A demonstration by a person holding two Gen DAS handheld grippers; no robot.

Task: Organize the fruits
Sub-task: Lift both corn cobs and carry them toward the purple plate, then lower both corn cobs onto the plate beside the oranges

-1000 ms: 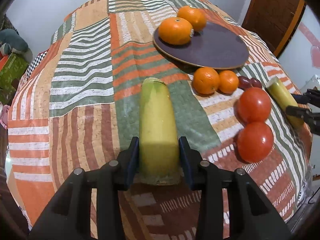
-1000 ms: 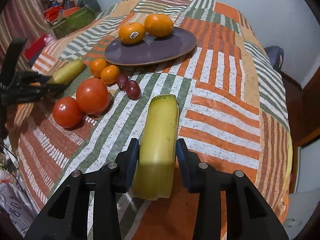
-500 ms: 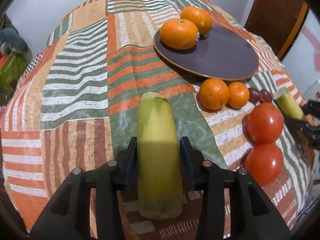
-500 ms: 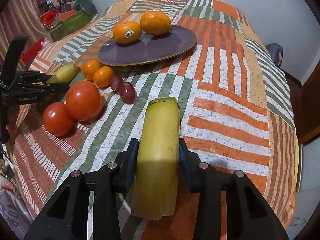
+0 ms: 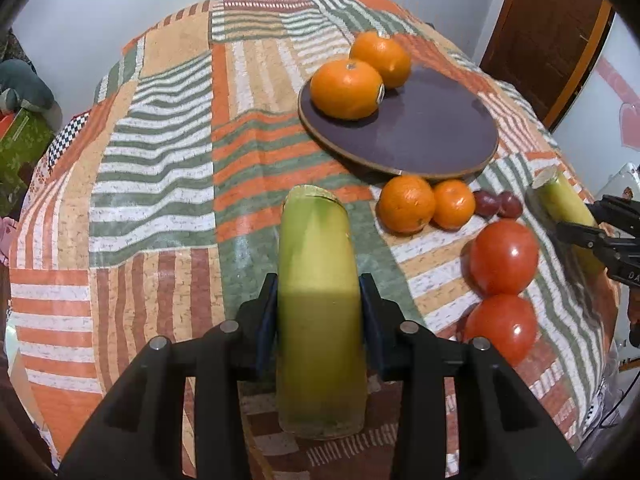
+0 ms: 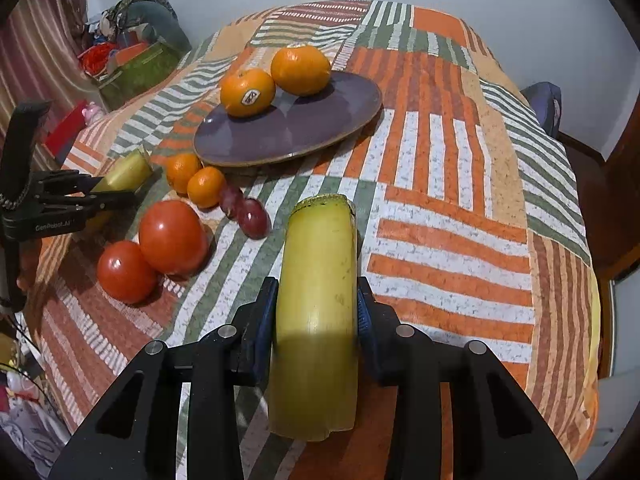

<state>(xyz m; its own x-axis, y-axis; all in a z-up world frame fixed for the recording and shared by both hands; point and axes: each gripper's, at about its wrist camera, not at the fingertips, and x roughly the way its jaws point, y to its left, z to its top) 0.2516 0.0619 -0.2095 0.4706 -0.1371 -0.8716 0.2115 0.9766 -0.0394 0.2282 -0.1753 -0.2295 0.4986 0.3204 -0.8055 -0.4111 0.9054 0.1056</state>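
A woven patchwork cloth (image 6: 452, 184) is covering the counter, looking coarse and matt; the purple plate (image 6: 320, 120) is showing a dull glaze, the tomatoes (image 6: 172, 236) are gleaming glossy, and the oranges (image 5: 346, 88) are looking pebbled

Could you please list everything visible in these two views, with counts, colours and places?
Plate: one, dark purple, on the far part of the table.
Large oranges: two, orange, on the plate.
Small oranges: two, orange, on the cloth by the plate's near rim.
Grapes: two, dark red, beside the small oranges.
Tomatoes: two, red, touching, near the table's edge.
Tablecloth: one, striped orange, green and white patchwork.
Banana pieces: two, yellow-green, one in each gripper.
Left gripper: black, closed on one piece.
Right gripper: black, closed on the other.
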